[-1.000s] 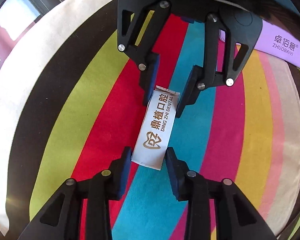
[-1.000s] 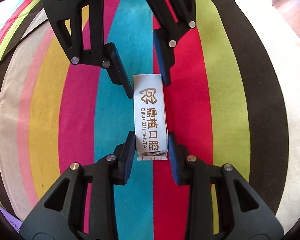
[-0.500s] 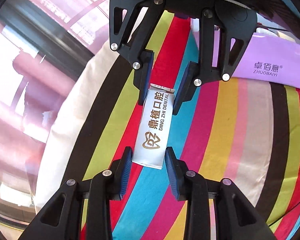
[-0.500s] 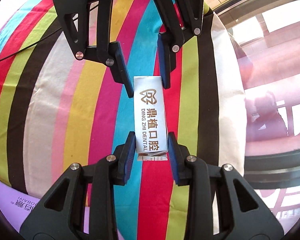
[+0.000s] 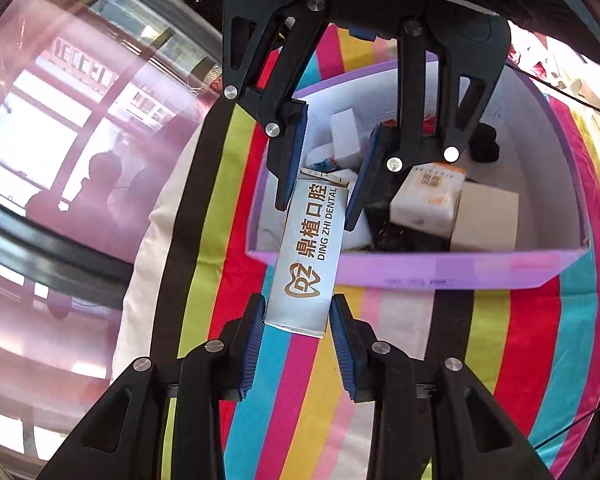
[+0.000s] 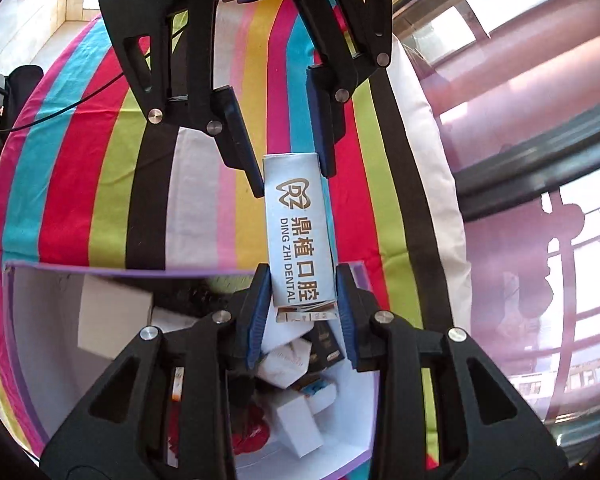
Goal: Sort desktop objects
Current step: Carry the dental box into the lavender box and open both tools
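Observation:
A long white box printed "DING ZHI DENTAL" (image 5: 312, 248) hangs in the air, held at both ends. My left gripper (image 5: 298, 320) is shut on its logo end, and in the right wrist view that gripper (image 6: 290, 168) shows at the top. My right gripper (image 6: 302, 284) is shut on the opposite end (image 6: 300, 232), and in the left wrist view it (image 5: 320, 192) reaches in from above. The box hangs across the near rim of an open purple storage box (image 5: 440, 268), with the right-hand end over its inside (image 6: 100, 269).
Inside the purple box lie several small cartons, among them a white and orange one (image 5: 428, 200), a beige one (image 5: 488, 216) and a black item (image 5: 484, 148). A striped cloth (image 5: 512, 340) covers the table. A window (image 5: 60, 140) runs along its edge.
Both grippers have carried the white box up and sideways over the striped cloth, from open cloth to the purple box's rim. The grip on both ends is unchanged.

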The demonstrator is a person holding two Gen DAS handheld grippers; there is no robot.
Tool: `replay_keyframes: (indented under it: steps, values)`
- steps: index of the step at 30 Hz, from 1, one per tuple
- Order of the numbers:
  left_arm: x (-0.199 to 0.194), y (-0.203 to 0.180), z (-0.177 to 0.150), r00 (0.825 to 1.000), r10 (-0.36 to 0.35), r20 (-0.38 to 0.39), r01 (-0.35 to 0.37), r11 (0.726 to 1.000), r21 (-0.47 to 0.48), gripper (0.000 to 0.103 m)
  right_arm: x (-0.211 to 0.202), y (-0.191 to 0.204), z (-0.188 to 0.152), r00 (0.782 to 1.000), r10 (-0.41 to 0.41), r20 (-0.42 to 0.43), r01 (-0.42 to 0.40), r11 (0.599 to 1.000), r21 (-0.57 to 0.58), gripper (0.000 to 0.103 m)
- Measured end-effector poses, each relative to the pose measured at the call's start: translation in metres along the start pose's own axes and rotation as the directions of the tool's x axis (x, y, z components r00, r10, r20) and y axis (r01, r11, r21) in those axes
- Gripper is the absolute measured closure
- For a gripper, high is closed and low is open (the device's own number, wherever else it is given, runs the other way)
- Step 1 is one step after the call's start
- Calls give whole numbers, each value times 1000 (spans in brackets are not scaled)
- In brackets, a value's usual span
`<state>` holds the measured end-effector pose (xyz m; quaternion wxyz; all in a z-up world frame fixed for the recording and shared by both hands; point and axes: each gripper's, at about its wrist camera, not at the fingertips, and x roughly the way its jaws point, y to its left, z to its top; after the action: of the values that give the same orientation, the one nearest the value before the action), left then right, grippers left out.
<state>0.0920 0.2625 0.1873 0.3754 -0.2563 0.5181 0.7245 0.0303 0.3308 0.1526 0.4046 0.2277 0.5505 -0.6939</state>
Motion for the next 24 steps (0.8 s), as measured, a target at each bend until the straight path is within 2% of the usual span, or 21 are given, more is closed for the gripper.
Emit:
replay_keyframes:
  steps: [1,3,8,10,11,12,15,17,19,22,24]
  values:
    - [2,-8,11,1000,-6,-3,6,1000,21,69,12,-4,-10,1000,3,-1,-3,1000,24,68]
    - [21,-13,27,1000,-21,-6,21,998,51,69,12,3,-31,1000,-1,-9,2,998,61,68]
    - [42,-30,60,996,-93,-15,94,994,57,66,9,12,-79,999,-12,-34,17,989,148,65]
    - [48,-36,68,995,-89,-34,91,994,67,54,6,14,-92,999,-12,-37,18,984,179,57]
    - [50,-36,71,995,-92,-40,95,994,58,45,5,14,-97,999,-22,-36,28,981,192,45]
    - [50,-35,74,995,-94,-44,95,995,40,41,3,14,-102,999,-36,-30,41,977,210,33]
    - [48,-30,78,994,-94,-62,93,995,-20,37,-3,12,-114,999,-35,26,27,961,275,30]
    - [46,-21,77,992,-87,-88,77,991,-106,36,-8,7,-122,998,-32,59,8,934,357,28]
    - [39,-13,71,988,-120,-102,93,968,-232,36,-14,3,-129,996,-30,86,-11,898,440,28]
    - [25,-6,60,978,-166,-123,99,898,-429,33,-21,-1,-137,994,-11,110,-52,828,558,24]
    - [20,-12,55,970,-195,-146,92,849,-521,20,-25,-1,-142,989,-9,151,-90,766,637,21]
